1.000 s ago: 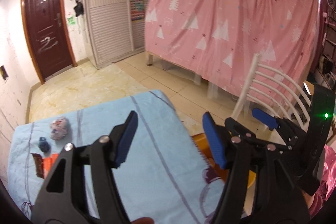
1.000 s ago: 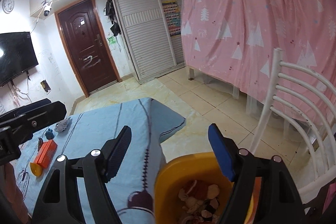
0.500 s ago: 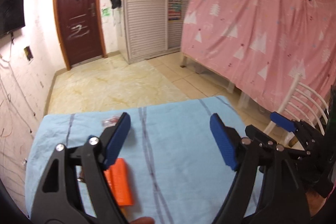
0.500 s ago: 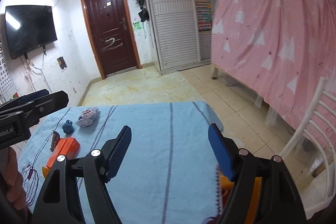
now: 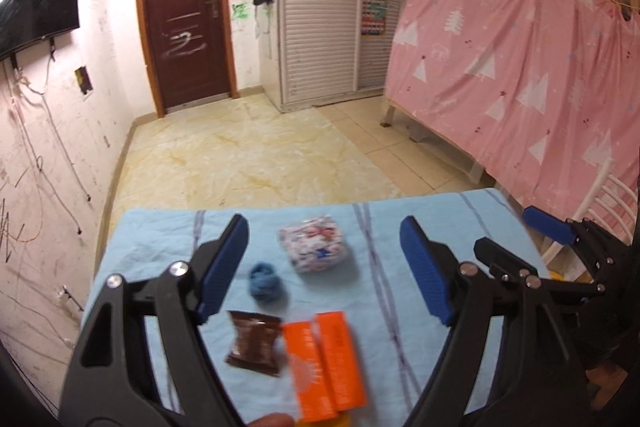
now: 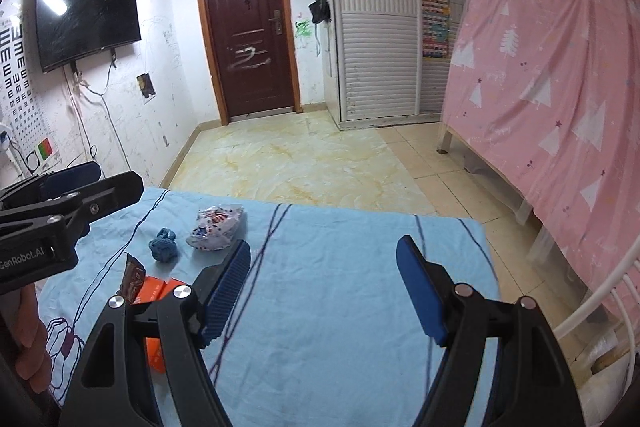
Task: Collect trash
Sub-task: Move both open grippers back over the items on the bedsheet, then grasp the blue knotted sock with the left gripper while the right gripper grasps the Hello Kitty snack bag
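1. left claw (image 5: 324,267) is spread and empty above the trash on the worktop (image 5: 440,223).
2. centre it on the brown wrapper (image 5: 254,343), then lower.
3. right claw (image 6: 324,291) is spread, empty.

White "GenRobot.AI" lettering on the left gripper (image 6: 72,195); rows of E's on the eye chart (image 6: 14,67).

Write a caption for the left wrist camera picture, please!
Open left gripper hovers over a brown wrapper, orange box, blue ball and crumpled packet on blue cloth.
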Tool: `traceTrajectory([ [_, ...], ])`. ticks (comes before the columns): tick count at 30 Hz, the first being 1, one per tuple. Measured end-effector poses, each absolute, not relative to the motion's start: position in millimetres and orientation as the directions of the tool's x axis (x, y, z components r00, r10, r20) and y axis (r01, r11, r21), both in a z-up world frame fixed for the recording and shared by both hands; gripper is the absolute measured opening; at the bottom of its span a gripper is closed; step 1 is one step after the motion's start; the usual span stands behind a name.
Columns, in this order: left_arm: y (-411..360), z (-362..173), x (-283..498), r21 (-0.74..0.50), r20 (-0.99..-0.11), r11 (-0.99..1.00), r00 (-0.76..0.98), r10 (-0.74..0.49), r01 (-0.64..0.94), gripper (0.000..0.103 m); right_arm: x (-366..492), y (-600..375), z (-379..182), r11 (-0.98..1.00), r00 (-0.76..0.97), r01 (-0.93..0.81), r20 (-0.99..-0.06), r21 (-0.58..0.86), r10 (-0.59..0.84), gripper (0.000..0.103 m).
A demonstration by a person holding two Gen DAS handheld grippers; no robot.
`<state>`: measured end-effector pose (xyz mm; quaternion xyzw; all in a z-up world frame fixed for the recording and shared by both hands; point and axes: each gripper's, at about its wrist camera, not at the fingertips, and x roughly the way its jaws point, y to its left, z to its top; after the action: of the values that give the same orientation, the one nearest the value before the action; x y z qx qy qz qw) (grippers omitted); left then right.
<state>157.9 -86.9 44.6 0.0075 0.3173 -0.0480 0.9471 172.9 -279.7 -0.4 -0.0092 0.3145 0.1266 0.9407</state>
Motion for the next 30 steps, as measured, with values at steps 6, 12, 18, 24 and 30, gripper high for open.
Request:
traceTrajectory([
  [6, -57.1, 28.4, 181.1, -0.024, -0.657, 0.998, 0.752, -0.054, 0.052, 0.075, 190.9, -249.0, -1.0, 0.958, 0.750, -0.287, -0.615, 0.032, 0.245, 0.069],
  [12, -35.0, -3.4, 203.7, -0.062, -0.739, 0.998, 0.670, -0.064, 0.027, 0.075, 208.6, -231.3, -2.1, 0.952, 0.736, -0.307, -0.629, 0.018, 0.249, 0.069],
  [18, -27.6, -24.3, 218.1, -0.082, -0.782, 0.996, 0.619, -0.078, 0.023, 0.070, 226.3, -214.2, -3.8, 0.943, 0.716, -0.330, -0.642, 0.033, 0.273, 0.069],
  [24, -26.3, -38.4, 226.8, -0.106, -0.808, 0.994, 0.579, -0.106, 0.034, 0.065, 243.0, -196.6, -10.9, 0.931, 0.683, -0.361, -0.663, 0.059, 0.306, 0.069],
  [30, -24.7, -56.5, 235.3, -0.128, -0.843, 0.990, 0.520, -0.136, 0.050, 0.039, 259.8, -179.9, -24.3, 0.923, 0.643, -0.376, -0.692, 0.087, 0.327, 0.069],
])
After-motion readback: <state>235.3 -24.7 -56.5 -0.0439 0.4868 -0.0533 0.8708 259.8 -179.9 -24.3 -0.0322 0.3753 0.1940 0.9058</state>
